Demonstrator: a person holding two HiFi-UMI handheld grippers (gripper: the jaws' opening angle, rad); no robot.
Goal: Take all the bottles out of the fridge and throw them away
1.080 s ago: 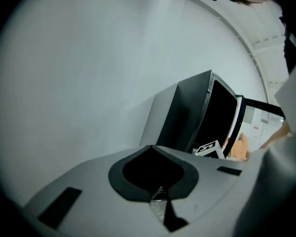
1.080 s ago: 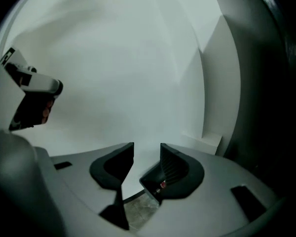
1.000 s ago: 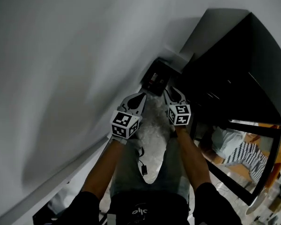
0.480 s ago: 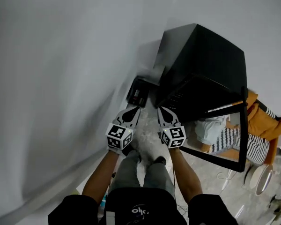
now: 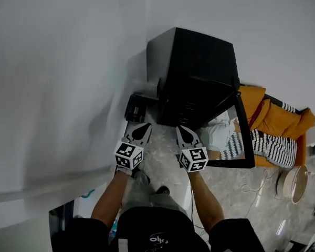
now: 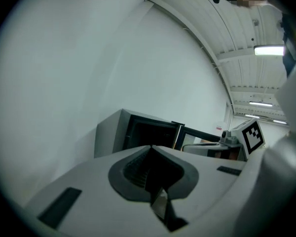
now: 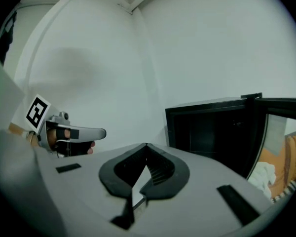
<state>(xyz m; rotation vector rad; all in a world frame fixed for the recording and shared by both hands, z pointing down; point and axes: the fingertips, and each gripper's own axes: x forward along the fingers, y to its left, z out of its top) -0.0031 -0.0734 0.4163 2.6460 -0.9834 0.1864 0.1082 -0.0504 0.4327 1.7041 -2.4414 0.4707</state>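
Up from low over the pale floor (image 5: 165, 169) a second ago to standing before the fridge (image 5: 194, 67), with far more of its black top and sides in sight than then. Raised along with that: left tool (image 5: 144, 127) and right tool (image 5: 181, 131), side by side, apart from each other, aimed toward the fridge front. Both closed and empty, with tips pressed together in the left gripper view and in the right gripper view alike and nothing caught between. Judged from that: no bottle in hand, and probably heading back to the fridge for another. No bottle to be seen in any view. Glass door (image 5: 241, 140) swung open to the right, and too dark inside to rule out more on the shelves. Fridge set on the floor, tucked into the corner of two plain white walls, with a small black box (image 5: 135, 109) just beside its left front corner. Past the door, orange cloth (image 5: 268, 114) and striped fabric (image 5: 268, 146) low down, and a round pale dish (image 5: 294, 184) near the right edge of the floor. Strip lights (image 6: 269, 50) overhead.
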